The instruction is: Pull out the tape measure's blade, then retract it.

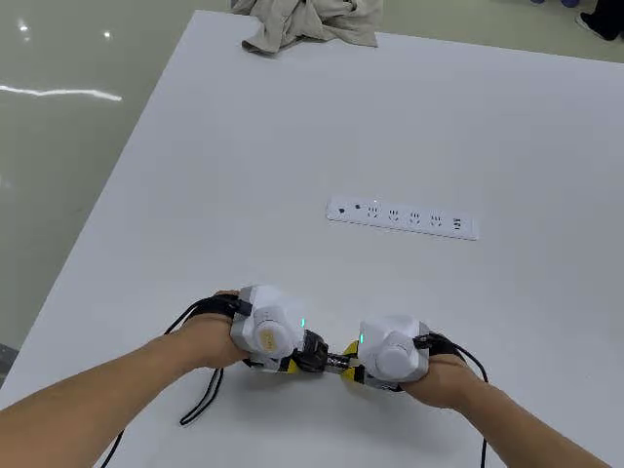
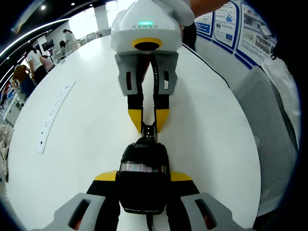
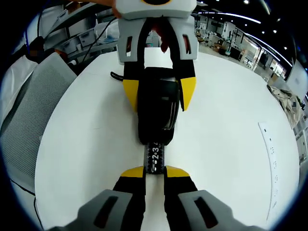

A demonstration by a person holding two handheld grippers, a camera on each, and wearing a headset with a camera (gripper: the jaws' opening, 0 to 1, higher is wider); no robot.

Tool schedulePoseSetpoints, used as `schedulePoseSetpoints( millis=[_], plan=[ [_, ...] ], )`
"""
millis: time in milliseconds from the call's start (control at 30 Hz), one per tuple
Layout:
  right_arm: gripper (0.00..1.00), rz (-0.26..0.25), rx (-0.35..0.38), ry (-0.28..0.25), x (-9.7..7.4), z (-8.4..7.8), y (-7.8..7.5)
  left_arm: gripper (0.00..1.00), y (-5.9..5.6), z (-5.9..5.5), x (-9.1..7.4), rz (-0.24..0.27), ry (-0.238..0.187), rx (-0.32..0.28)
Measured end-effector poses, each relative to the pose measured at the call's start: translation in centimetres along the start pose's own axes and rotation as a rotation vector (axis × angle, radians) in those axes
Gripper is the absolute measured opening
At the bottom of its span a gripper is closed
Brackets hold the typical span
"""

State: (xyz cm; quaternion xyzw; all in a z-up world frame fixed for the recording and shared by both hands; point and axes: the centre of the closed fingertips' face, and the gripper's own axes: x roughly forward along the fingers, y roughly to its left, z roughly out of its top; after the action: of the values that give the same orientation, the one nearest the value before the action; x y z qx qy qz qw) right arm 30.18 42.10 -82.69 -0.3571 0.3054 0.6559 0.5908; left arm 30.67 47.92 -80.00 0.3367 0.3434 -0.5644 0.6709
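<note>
Both ends held: my left tool (image 2: 144, 176) clamps the rigid tape measure case (image 2: 143, 161); my right tool (image 3: 155, 172) pinches its thin, springy, slippery blade (image 3: 155, 154).

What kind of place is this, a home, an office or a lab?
Probably an open lab or workshop hall: a large white worktable, printed wall posters, and rows of equipment benches under ceiling lights behind.
</note>
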Motion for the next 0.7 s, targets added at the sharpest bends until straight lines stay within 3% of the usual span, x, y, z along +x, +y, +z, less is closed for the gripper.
schedulePoseSetpoints(
  millis=[700],
  plan=[
    [0.13,-0.017,0.001,0.029,-1.6,-2.3,0.1,0.34,0.0,0.0,0.0,-0.002,0.01,0.002]
  ],
)
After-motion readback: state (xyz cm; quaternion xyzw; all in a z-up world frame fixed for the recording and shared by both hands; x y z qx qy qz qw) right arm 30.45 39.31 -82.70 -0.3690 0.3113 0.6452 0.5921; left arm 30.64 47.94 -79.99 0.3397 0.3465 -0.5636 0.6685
